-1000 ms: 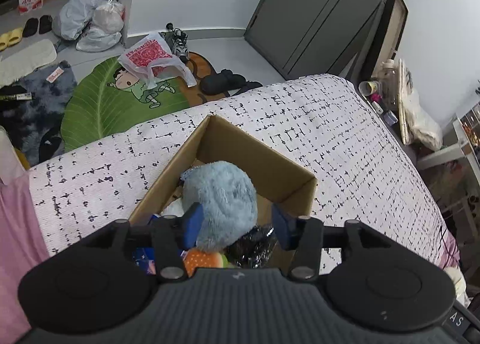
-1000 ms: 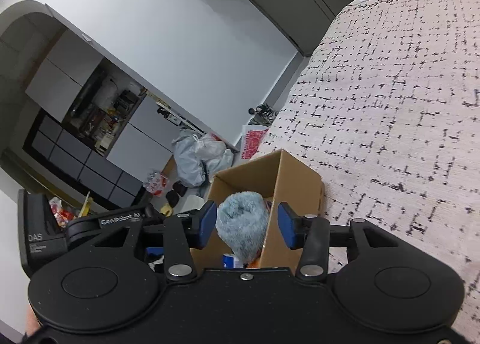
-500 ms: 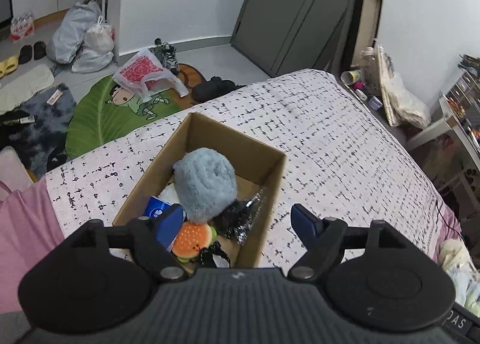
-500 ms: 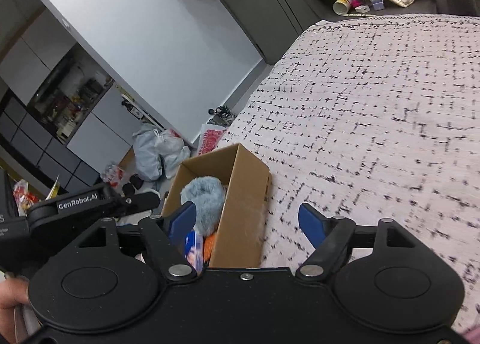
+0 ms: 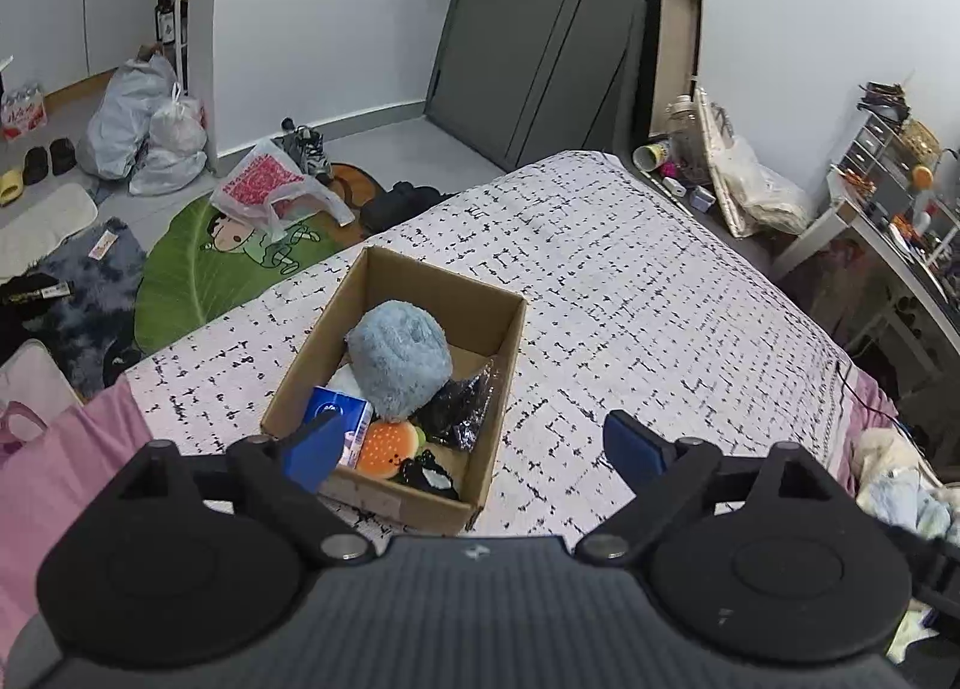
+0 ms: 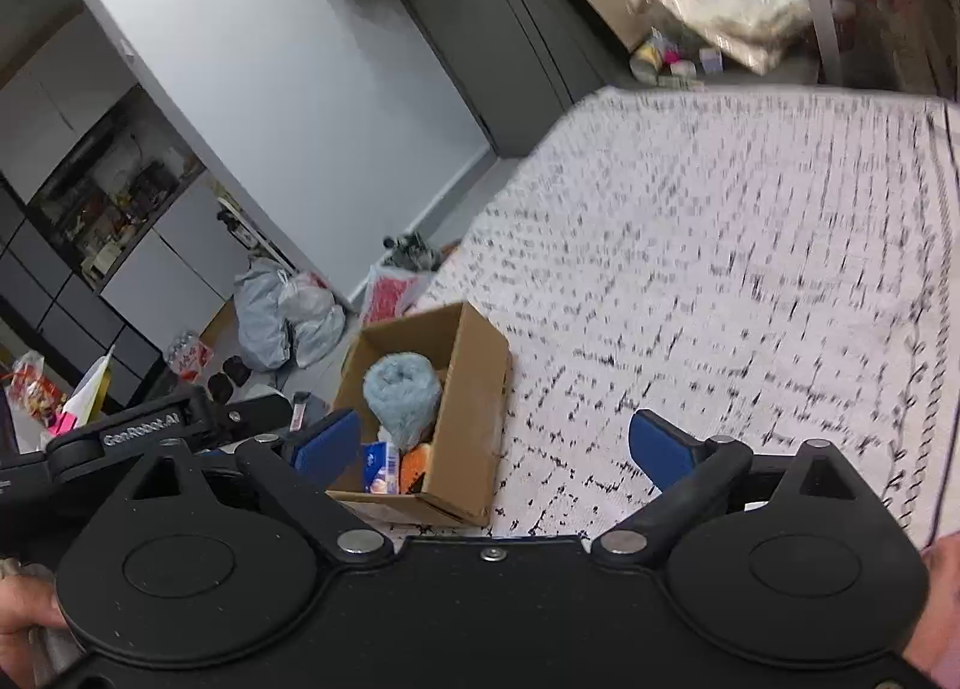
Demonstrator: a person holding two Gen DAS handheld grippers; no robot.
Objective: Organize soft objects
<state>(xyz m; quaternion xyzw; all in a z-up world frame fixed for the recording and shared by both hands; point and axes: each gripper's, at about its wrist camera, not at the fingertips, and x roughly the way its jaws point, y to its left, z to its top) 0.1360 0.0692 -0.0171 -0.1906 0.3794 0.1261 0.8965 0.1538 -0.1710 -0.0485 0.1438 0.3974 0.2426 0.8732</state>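
Observation:
A cardboard box (image 5: 503,353) stands on the bed's patterned cover (image 5: 660,299). In it lie a fluffy blue-grey plush (image 5: 399,356), a blue packet (image 5: 342,419), an orange burger toy (image 5: 390,446) and a black shiny bag (image 5: 462,410). My left gripper (image 5: 474,440) is open and empty, above and behind the box's near end. My right gripper (image 6: 498,443) is open and empty, above the box (image 6: 474,425), where the plush (image 6: 402,395) shows too. The left gripper's body (image 6: 150,431) shows at the left of the right wrist view.
Beyond the bed's far edge lie a green leaf rug (image 5: 228,263), a red-printed plastic bag (image 5: 264,188), grey bags (image 5: 144,125) and shoes (image 5: 402,203). A grey door (image 5: 540,29) is at the back. A cluttered shelf (image 5: 900,197) is to the right. A pink cloth (image 5: 54,473) lies at the near left.
Both grippers opened, let go of the blue-grey plush, and drew back and up from the box. The plush now rests in the box.

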